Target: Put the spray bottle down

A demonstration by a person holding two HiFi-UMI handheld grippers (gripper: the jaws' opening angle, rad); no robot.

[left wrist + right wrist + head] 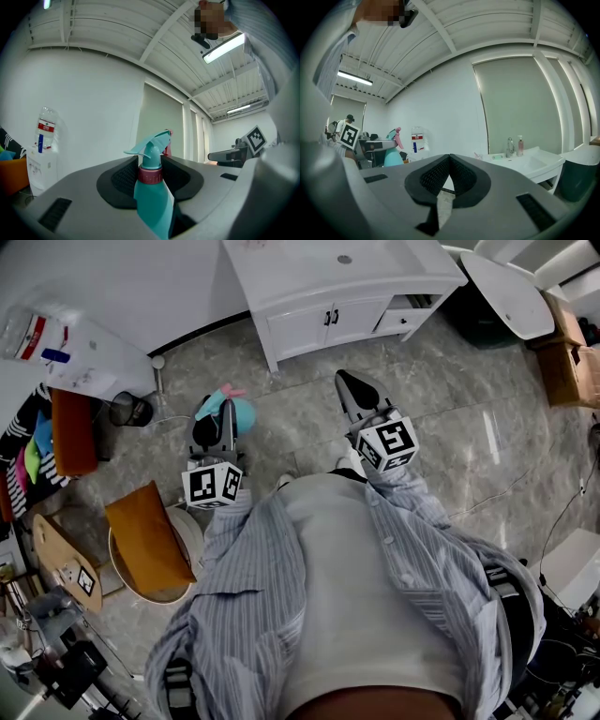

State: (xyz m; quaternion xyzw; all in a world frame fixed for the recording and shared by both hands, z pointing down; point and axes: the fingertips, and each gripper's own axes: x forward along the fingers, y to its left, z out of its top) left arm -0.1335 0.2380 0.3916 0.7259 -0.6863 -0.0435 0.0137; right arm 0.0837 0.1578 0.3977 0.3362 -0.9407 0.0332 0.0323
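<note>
One grey marble-patterned tiled floor [469,446] fills most of the head view, with a white vanity cabinet with a sink [319,296] at its far edge. The person stands before the cabinet with both tools held level.

The left gripper [151,163] has its jaws fairly wide apart and clamped on a teal plastic trigger spray bottle with a dark pink collar [152,201]. The ribbed pads bear at the collar and the shoulder just below it. The bottle stands upright in the air, above the floor and short of the cabinet. The right gripper [449,161] has its jaws brought together tip to tip, with nothing between them.

Handling, as judged:
- The bottle is probably light to moderate in weight; its fill level cannot be seen.
- The collar is stiff, while the smooth body walls likely flex and slip under pressure.
- The present hold under the collar looks sound, and the trigger is best left untouched.
- The tall shape may tip unless the base is set down flat.
</note>
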